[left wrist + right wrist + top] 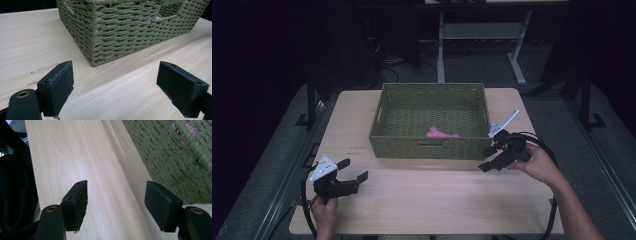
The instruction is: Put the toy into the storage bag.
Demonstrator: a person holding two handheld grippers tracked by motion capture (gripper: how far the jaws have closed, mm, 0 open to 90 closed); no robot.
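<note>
Table (422,200): pale wood, basket toward its far edge
Basket (428,146): green wicker, open top, pink item (439,133) inside near the front wall
Right gripper (490,158): held by the right hand (539,164) just beside the basket's front right corner, tilted, jaws spread, nothing between them
Left gripper (353,169): near the front left table edge, left hand (326,210) under it, pointing toward the basket, jaws spread wide, empty

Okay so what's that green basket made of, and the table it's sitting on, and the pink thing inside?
The basket looks like woven cord or paper rope, matte olive green; twisted strands show in rows. The table looks like pale wood or wood-look laminate, smooth, with straight grain lines. The pink thing looks soft, perhaps cloth or plastic; too small to tell.
</note>
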